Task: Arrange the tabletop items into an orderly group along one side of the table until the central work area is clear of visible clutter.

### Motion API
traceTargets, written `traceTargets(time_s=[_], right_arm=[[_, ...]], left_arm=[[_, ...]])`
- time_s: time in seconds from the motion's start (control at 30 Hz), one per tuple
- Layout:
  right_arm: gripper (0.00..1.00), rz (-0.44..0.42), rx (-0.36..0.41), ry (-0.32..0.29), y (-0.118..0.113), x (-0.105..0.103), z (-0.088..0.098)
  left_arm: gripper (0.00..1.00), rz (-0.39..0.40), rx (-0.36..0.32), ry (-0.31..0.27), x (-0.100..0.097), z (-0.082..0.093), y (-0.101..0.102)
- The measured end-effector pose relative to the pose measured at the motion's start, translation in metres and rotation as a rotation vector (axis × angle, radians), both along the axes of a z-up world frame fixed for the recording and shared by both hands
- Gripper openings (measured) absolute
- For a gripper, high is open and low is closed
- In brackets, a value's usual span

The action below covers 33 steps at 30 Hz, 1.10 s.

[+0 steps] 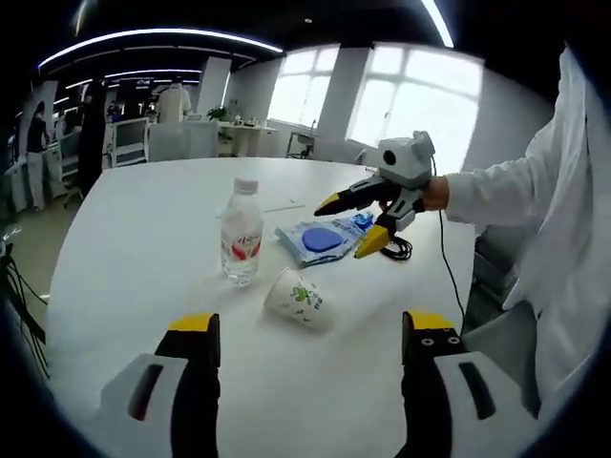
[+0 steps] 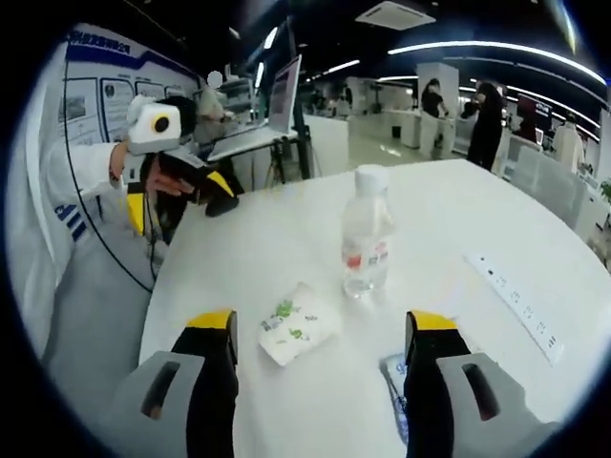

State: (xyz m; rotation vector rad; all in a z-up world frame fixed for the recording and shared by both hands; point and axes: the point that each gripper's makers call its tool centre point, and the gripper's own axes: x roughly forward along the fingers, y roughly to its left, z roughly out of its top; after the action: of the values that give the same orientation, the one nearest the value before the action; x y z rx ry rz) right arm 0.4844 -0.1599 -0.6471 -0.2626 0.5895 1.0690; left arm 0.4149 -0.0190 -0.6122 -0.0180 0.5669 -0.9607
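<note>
- Open-plan office behind: tall bright windows, ceiling strip lights, desks and people standing far off; a broad white matte table (image 1: 143,277) carries the things.
- Left hand-held gripper (image 1: 310,334): yellow-tipped black jaws spread wide, nothing between them, held above the near table edge.
- Right hand-held gripper (image 2: 320,334): jaws likewise wide apart and empty. In the left gripper view it hangs over the far side, above the blue packet, gripped by a hand in a white sleeve.
- White paper cup with green print (image 1: 296,298): lying on its side, near the middle, closest to the left jaws. Light, thin-walled, tapered; likely to roll or crush.
- Clear plastic water bottle with white cap and red label (image 1: 241,234): upright, just beside the cup. Smooth, rigid, round.
- Flat blue plastic packet (image 1: 318,239): lies flat beyond the cup, beside the bottle; glossy, soft film.
- Black cable (image 1: 399,250): coiled near the packet.
- White power strip (image 2: 516,301): long, flat, well apart from the bottle.
- Judgement: gathering appears not yet begun; items are loosely scattered mid-table. Next move calls for lowering one gripper over an item, closing gently, then carrying it to one edge.
</note>
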Motion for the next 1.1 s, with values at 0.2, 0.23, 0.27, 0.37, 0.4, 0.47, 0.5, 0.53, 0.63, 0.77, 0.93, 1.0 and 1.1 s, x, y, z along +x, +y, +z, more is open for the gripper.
traceTargets(time_s=[0.2,0.23,0.27,0.37,0.4,0.47,0.5,0.53,0.63,0.77,0.93,1.0,1.1], right_arm=[[0.66,0.055,-0.012,0.033,0.008,0.012,-0.009],[0.65,0.065,-0.015,0.039,0.009,0.014,-0.011],[0.64,0.075,-0.024,0.05,0.01,0.016,-0.015],[0.63,0.104,-0.039,0.074,0.013,0.018,-0.023],[0.62,0.122,-0.04,0.081,0.016,0.019,-0.025],[0.59,0.143,-0.038,0.102,0.02,0.021,-0.029],[0.59,0.153,-0.036,0.112,0.022,0.021,-0.031],[0.58,0.16,-0.037,0.123,0.024,0.021,-0.033],[0.53,0.219,-0.035,0.148,0.032,0.018,-0.036],[0.48,0.252,-0.035,0.184,0.037,0.02,-0.042],[0.47,0.276,-0.039,0.214,0.043,0.019,-0.05],[0.46,0.282,-0.037,0.231,0.045,0.018,-0.052],[0.44,0.292,-0.039,0.24,0.046,0.017,-0.055]], left_arm=[[0.79,0.01,0.007,0.013,-0.006,-0.005,0.005],[0.79,0.013,0.011,0.013,-0.007,-0.007,0.007],[0.79,0.017,0.01,0.015,-0.007,-0.007,0.008],[0.79,0.026,0.009,0.023,-0.009,-0.009,0.01],[0.78,0.029,0.012,0.026,-0.009,-0.01,0.011],[0.78,0.041,0.005,0.027,-0.008,-0.009,0.012],[0.78,0.045,0.003,0.028,-0.008,-0.01,0.012],[0.78,0.047,0.006,0.03,-0.008,-0.011,0.013],[0.78,0.06,0.004,0.03,-0.006,-0.011,0.015],[0.77,0.065,0.004,0.038,-0.007,-0.015,0.016],[0.77,0.072,0.001,0.048,-0.008,-0.018,0.015],[0.77,0.073,-0.004,0.046,-0.008,-0.018,0.014],[0.76,0.072,0.002,0.053,-0.009,-0.021,0.014]])
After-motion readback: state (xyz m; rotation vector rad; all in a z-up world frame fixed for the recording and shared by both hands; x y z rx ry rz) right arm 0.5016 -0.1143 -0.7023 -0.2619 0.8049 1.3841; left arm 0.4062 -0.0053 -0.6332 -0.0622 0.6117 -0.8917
